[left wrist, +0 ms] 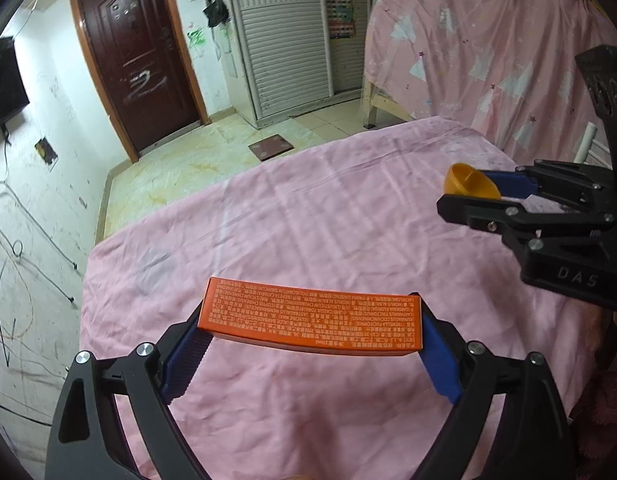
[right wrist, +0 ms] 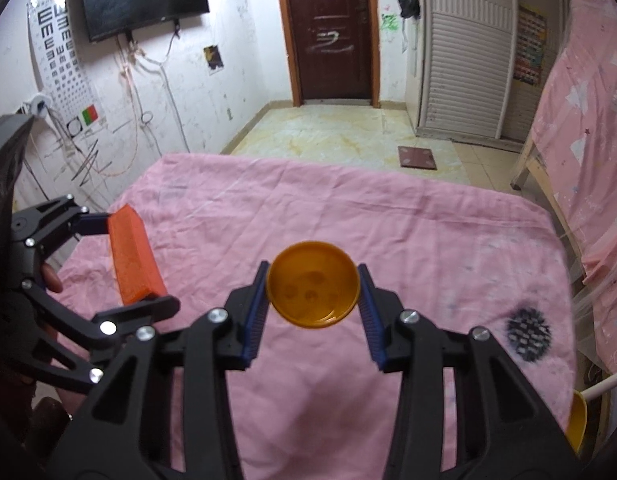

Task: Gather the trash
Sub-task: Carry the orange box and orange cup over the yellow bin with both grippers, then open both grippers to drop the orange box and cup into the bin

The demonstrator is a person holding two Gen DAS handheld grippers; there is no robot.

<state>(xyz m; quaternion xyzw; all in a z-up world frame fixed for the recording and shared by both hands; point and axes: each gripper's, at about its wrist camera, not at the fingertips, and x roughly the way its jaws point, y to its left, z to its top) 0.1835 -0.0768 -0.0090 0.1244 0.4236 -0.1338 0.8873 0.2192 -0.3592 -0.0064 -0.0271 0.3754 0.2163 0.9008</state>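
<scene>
My left gripper (left wrist: 310, 330) is shut on an orange box (left wrist: 311, 322) with white print, held crosswise between its blue pads above the pink cloth. It also shows at the left of the right wrist view, where the box (right wrist: 134, 258) sits in the left gripper (right wrist: 128, 256). My right gripper (right wrist: 312, 292) is shut on a small orange plastic cup (right wrist: 312, 284), its open mouth facing the camera. In the left wrist view the right gripper (left wrist: 474, 192) holds the cup (left wrist: 470, 182) at the right, above the cloth.
A pink cloth (right wrist: 388, 220) covers the table, with a dark round stain (right wrist: 528, 338) at its right. A yellow object (right wrist: 578, 420) pokes out at the lower right edge. A pink-draped wooden frame (left wrist: 488, 52) stands beside the table. A brown mat (right wrist: 416, 158) lies on the floor.
</scene>
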